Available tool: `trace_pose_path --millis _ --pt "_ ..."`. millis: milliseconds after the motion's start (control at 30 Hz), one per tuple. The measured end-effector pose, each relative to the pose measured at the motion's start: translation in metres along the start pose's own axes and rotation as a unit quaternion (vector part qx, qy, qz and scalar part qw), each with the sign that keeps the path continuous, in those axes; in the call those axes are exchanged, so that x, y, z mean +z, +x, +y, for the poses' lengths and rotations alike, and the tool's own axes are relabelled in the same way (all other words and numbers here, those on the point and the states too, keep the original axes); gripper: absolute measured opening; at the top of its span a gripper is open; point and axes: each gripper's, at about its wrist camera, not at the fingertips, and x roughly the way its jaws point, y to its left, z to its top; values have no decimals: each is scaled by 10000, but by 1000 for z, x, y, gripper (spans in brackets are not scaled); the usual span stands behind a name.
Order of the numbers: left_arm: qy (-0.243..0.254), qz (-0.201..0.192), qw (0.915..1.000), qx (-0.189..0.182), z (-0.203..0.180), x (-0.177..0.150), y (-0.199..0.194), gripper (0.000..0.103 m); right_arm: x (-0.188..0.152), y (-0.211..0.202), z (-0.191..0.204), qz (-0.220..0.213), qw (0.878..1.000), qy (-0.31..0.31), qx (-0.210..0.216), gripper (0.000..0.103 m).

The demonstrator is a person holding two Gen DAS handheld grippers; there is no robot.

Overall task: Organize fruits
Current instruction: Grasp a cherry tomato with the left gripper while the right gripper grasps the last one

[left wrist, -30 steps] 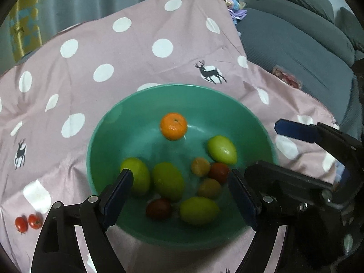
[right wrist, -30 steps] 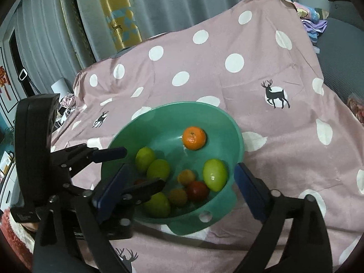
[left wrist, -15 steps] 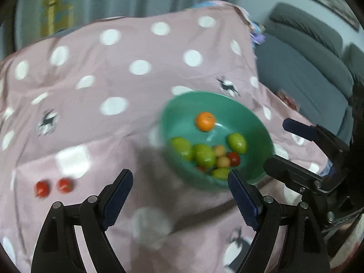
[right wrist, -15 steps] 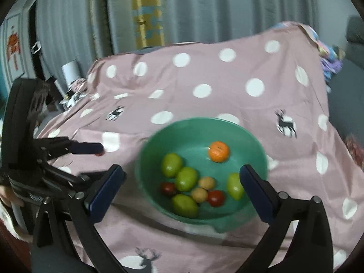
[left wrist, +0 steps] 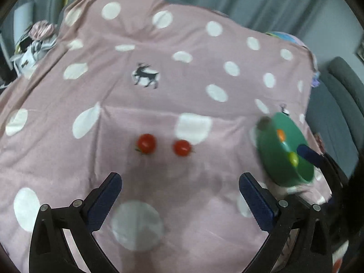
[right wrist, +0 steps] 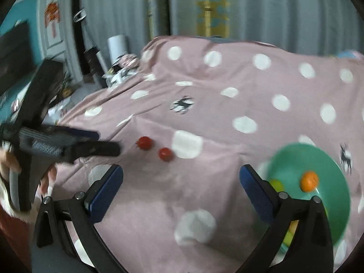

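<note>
Two red tomatoes lie side by side on the pink dotted cloth: one on the left (left wrist: pixel 146 143) and one on the right (left wrist: pixel 181 147), also in the right wrist view (right wrist: pixel 144 142) (right wrist: pixel 165 154). My left gripper (left wrist: pixel 179 183) is open and empty, just short of them. The green bowl (left wrist: pixel 270 145) with an orange (right wrist: pixel 308 180) and green fruits (right wrist: pixel 276 184) sits at the right. My right gripper (right wrist: pixel 180 176) is open and empty, above the cloth between the tomatoes and the bowl (right wrist: pixel 327 159). The left gripper's fingers (right wrist: pixel 91 146) show at the left of the right wrist view.
The pink cloth (left wrist: pixel 159 79) covers the whole surface and drapes off its edges. A grey sofa (left wrist: pixel 336 104) stands to the right. Clutter (right wrist: pixel 120 68) and a white roll (right wrist: pixel 116 45) sit beyond the far left edge. Curtains hang behind.
Both grippers have swung left, away from the bowl. The two tomatoes now sit centred ahead of the left gripper, and the bowl has slid to the right of both views.
</note>
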Motion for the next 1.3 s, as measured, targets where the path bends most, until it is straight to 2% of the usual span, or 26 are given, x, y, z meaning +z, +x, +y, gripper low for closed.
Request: trace_pose_path --millis 200,267,333,400,500,600,700,833,933,1067,1200,1267,1300 --pt "-321 354 9984 -298 22 23 46 102 7 58 18 507 9978 -325 284 98" --pt "-403 360 9984 -162 27 25 55 102 9 77 19 714 9964 -309 331 96" --pt "10 291 9991 307 24 27 61 102 10 93 21 823 9957 -274 338 96" --pt "311 211 9981 493 23 27 65 102 14 112 16 962 9945 -131 401 94" --pt "236 363 9984 370 33 27 77 102 17 135 8 1265 9909 154 425 90" --pt "62 305 9994 170 40 28 82 102 13 148 9 1546 9871 163 383 83" --pt "238 231 9994 137 38 24 81 102 7 152 4 1686 9849 257 299 77" --pt "533 127 9983 186 32 21 83 102 6 157 -6 1652 9839 593 330 70" --pt "592 20 9980 228 31 21 85 93 6 160 -1 1609 9854 480 271 64" --pt "776 -187 9959 414 34 19 87 72 10 167 6 1538 9876 221 211 52" --pt "643 -266 9973 255 40 21 83 70 15 173 10 1381 9893 206 418 44" --pt "602 -288 9975 250 42 21 82 66 16 177 15 1316 9896 253 530 33" --pt "619 -289 9971 323 42 21 83 62 16 177 17 1293 9902 198 479 32"
